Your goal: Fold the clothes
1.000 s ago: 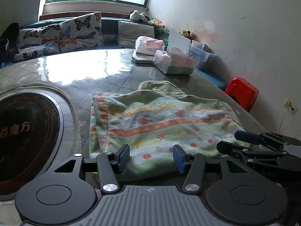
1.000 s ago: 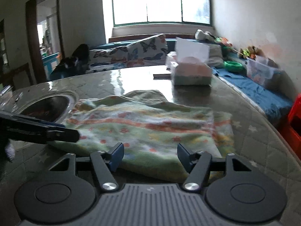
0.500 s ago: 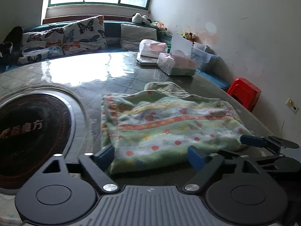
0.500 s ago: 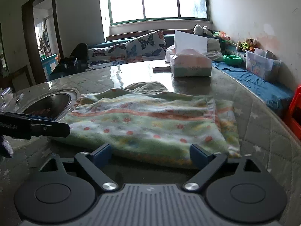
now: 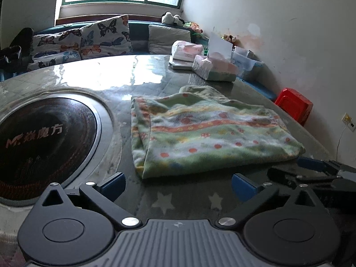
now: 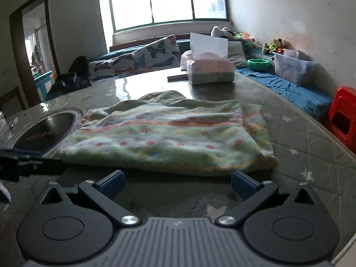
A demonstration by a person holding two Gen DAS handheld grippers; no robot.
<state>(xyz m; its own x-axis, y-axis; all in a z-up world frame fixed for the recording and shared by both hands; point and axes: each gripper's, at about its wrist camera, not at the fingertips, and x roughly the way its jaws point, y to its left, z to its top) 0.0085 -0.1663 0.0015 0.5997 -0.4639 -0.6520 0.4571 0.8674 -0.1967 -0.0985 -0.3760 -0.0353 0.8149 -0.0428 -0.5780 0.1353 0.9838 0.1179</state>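
Observation:
A green garment with orange stripes and dots [image 5: 207, 133] lies folded into a flat rectangle on the table; it also shows in the right wrist view [image 6: 169, 138]. My left gripper [image 5: 178, 185] is open and empty, just short of the garment's near edge. My right gripper [image 6: 178, 183] is open and empty, also just short of the near edge. The right gripper's fingers [image 5: 311, 166] show at the right in the left wrist view. The left gripper's fingers [image 6: 22, 159] show at the left in the right wrist view.
A round black cooktop [image 5: 37, 133] is set into the table at the left. A tissue box [image 5: 213, 67] and a bag [image 5: 187, 50] stand at the far side. A red stool [image 5: 293, 106] stands beyond the table's right edge. A cushioned bench [image 6: 138, 60] runs under the window.
Both grippers have opened wide and pulled back from the garment's near edge. The garment has stayed flat on the table.

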